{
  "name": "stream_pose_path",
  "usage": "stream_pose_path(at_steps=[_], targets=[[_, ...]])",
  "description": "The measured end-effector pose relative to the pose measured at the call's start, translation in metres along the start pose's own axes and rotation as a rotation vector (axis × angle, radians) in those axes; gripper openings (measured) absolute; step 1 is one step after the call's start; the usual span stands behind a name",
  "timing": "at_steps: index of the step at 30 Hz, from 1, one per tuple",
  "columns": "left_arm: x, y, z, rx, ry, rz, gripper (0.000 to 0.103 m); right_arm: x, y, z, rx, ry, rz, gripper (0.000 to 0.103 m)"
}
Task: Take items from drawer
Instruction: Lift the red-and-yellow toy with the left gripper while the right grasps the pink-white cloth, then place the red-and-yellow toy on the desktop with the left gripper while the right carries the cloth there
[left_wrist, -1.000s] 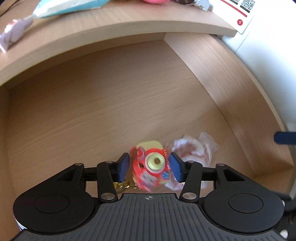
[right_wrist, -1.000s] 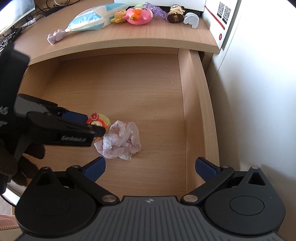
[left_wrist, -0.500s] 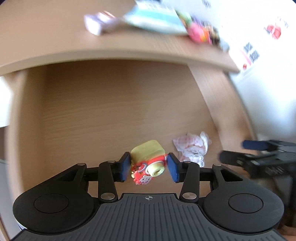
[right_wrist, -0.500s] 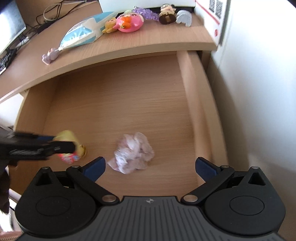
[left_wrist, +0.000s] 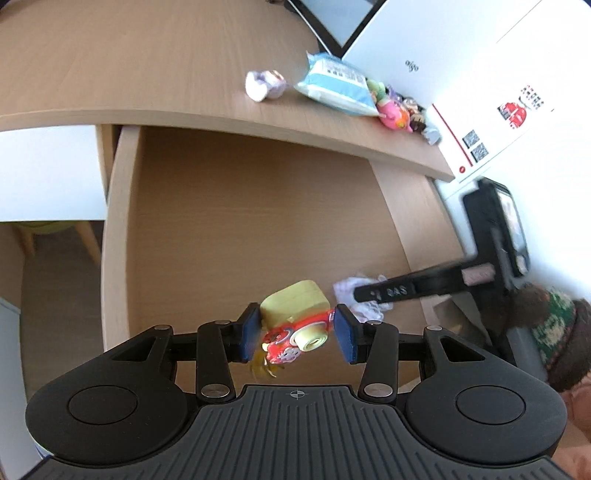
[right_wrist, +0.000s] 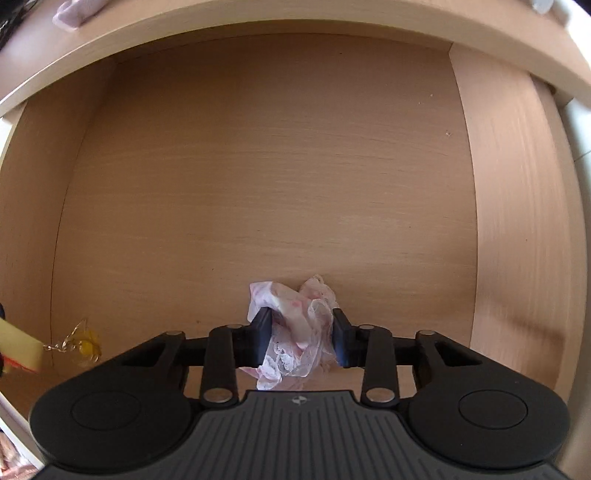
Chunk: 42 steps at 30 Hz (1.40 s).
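Note:
My left gripper (left_wrist: 297, 334) is shut on a yellow and red toy camera (left_wrist: 295, 314), held above the open wooden drawer (left_wrist: 221, 221); a gold charm dangles under it. In the right wrist view the toy (right_wrist: 18, 347) shows at the left edge. My right gripper (right_wrist: 301, 338) points straight down into the drawer (right_wrist: 258, 166). Its jaws are closing on a crumpled pink and white lace cloth (right_wrist: 295, 314), which fills the gap between the pads. In the left wrist view the right gripper's black finger (left_wrist: 399, 290) lies over that cloth (left_wrist: 347, 288).
On the desk top above the drawer lie a blue and white packet (left_wrist: 334, 83), a small lilac item (left_wrist: 264, 83) and several plush toys (left_wrist: 391, 110). A white box with QR codes (left_wrist: 480, 140) stands at the right. A knitted sleeve (left_wrist: 554, 332) shows at the right.
My left gripper has lifted the toy camera up and away from the drawer floor. My right gripper has dropped onto the lace cloth and its wide-open jaws have come together around it.

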<state>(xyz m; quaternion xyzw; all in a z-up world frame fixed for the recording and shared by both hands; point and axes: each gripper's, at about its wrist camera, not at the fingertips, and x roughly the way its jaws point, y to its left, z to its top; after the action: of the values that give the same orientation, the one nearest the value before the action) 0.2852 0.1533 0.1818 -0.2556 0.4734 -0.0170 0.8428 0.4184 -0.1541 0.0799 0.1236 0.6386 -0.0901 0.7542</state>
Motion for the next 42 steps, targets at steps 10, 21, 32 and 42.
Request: stream_pose_path(at_steps=[10, 21, 32, 42], targets=[[-0.039, -0.007, 0.066, 0.059, -0.177, -0.049, 0.047, -0.099, 0.003, -0.034, 0.074, -0.264, 0.082, 0.020], [-0.036, -0.037, 0.184, 0.076, -0.387, -0.052, 0.047, -0.130, -0.013, -0.057, 0.055, -0.420, -0.001, 0.020], [0.076, -0.016, 0.209, 0.024, -0.236, 0.129, 0.045, -0.114, -0.041, -0.041, 0.104, -0.407, 0.014, 0.020], [0.025, -0.030, 0.199, 0.062, -0.356, 0.080, 0.045, -0.124, -0.062, -0.006, 0.168, -0.498, 0.032, 0.020]])
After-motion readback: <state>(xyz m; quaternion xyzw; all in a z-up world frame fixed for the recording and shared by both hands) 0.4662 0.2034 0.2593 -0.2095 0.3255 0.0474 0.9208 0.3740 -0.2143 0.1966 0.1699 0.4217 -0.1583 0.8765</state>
